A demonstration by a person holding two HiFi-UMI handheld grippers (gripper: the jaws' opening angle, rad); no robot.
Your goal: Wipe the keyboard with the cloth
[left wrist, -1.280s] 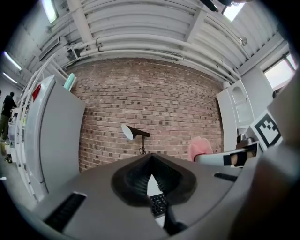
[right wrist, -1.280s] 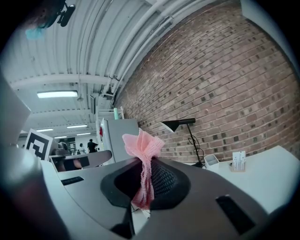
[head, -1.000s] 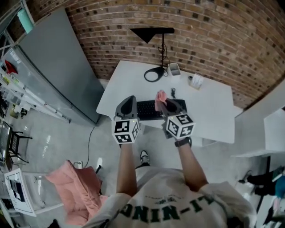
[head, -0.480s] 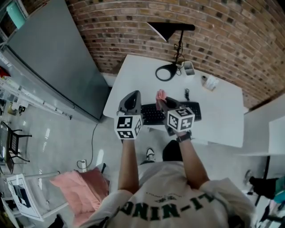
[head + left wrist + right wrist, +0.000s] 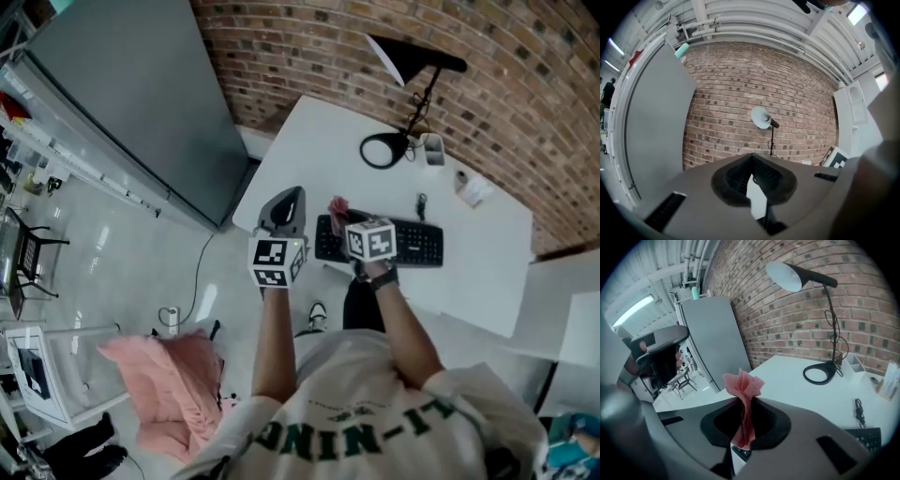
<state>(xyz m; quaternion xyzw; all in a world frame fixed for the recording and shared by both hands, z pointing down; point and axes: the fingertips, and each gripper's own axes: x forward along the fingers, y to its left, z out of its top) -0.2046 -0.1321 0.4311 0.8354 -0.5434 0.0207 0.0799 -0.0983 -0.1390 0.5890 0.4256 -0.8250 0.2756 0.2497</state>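
Pinching the pink cloth (image 5: 744,383) in your right claw (image 5: 742,405) leaves its folds free for wiping the keyboard (image 5: 418,244); your left claw (image 5: 751,158), closed and empty, hovers aside.

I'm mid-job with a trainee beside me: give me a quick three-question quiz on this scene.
1. Multiple choice: what do the fingers of the right gripper hold? A) pink cloth B) cable C) nothing
2. True or false: the left gripper holds a second cloth.
3. Fill in: the long black ___ lies on the white table, apart from the desk lamp.
Key: 1 A; 2 false; 3 keyboard.
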